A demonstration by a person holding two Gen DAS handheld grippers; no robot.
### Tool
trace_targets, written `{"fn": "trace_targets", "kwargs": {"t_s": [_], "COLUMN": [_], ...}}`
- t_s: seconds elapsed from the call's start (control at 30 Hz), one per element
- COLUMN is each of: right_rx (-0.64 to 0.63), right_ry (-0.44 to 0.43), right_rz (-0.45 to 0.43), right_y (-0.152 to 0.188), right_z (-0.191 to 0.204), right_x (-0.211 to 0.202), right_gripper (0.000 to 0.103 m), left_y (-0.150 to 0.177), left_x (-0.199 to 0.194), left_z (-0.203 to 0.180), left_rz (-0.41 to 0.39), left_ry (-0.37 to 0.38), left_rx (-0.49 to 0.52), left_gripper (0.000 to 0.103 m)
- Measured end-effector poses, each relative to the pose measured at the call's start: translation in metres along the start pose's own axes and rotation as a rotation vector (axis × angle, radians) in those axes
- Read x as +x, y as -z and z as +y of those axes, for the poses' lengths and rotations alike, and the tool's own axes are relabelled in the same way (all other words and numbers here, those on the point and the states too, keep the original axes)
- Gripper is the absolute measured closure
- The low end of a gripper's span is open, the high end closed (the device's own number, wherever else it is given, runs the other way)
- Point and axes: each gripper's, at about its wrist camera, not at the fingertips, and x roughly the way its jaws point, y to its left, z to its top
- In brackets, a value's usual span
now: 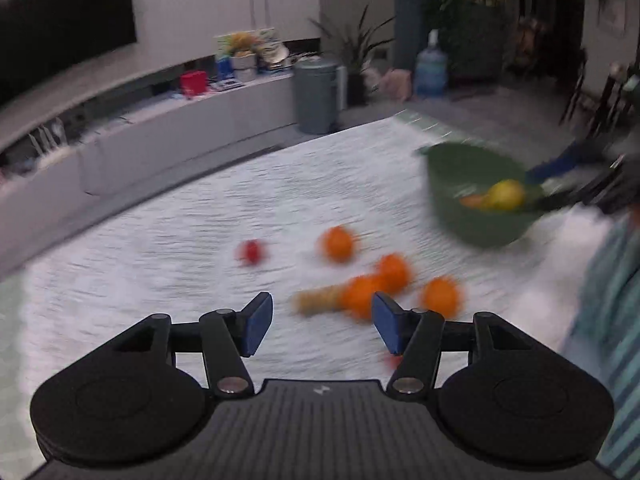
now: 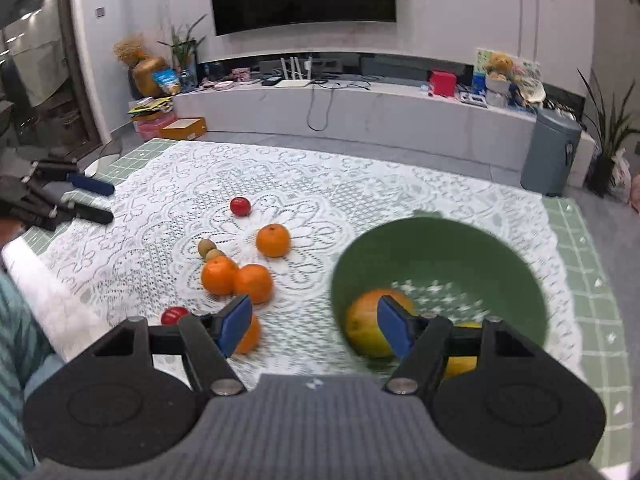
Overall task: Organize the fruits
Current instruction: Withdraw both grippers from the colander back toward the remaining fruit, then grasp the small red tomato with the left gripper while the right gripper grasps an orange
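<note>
A green bowl (image 2: 440, 248) stands on the white lace cloth (image 2: 304, 184) at the right and holds a large yellow-orange fruit (image 2: 362, 324) and a yellow one (image 2: 464, 362). Several oranges (image 2: 273, 240) (image 2: 218, 275) (image 2: 254, 282), two kiwis (image 2: 208, 249) and two small red fruits (image 2: 240, 206) (image 2: 174, 314) lie loose on the cloth. My right gripper (image 2: 316, 320) is open, its right finger over the bowl's near rim. My left gripper (image 1: 322, 322) is open and empty above the cloth, just short of the oranges (image 1: 360, 294); that view is blurred. The bowl (image 1: 476, 196) shows there too.
The left gripper also shows in the right wrist view (image 2: 68, 196) at the table's left edge. A green grid mat (image 2: 580, 264) lies under the cloth. Behind the table are a long white TV bench (image 2: 360, 112), a grey bin (image 2: 554, 152) and plants.
</note>
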Motion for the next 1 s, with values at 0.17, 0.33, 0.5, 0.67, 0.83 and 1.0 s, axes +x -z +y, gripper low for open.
{"fn": "trace_targets", "kwargs": {"t_s": [0.17,0.33,0.5,0.67,0.83,1.0], "right_rx": [0.053,0.135,0.145,0.121,0.113,0.073], "right_ry": [0.056,0.083,0.118,0.137,0.119,0.131], "right_rz": [-0.039,-0.052,-0.055,-0.04,-0.029,-0.002], "right_y": [0.014,0.03,0.04,0.05,0.054,0.057], "right_z": [0.029,0.048,0.061,0.073,0.075,0.079], "right_x": [0.016,0.031,0.047,0.064,0.078,0.093], "right_gripper": [0.036,0.036,0.038,0.041,0.043,0.046], "left_y": [0.018,0.042,0.06,0.07,0.074,0.077], "left_x": [0.019,0.042,0.064,0.078,0.083,0.084], "left_z": [-0.039,-0.051,-0.052,-0.059,-0.062,-0.067], "left_rz": [-0.017,-0.015,0.01,0.028,0.031,0.028], "left_ry": [0.043,-0.032,-0.082,-0.106,-0.126,-0.144], "left_rx": [-0.073,-0.103,-0.12,-0.102,-0.113,-0.096], "left_gripper": [0.036,0.038,0.042,0.044,0.051,0.056]}}
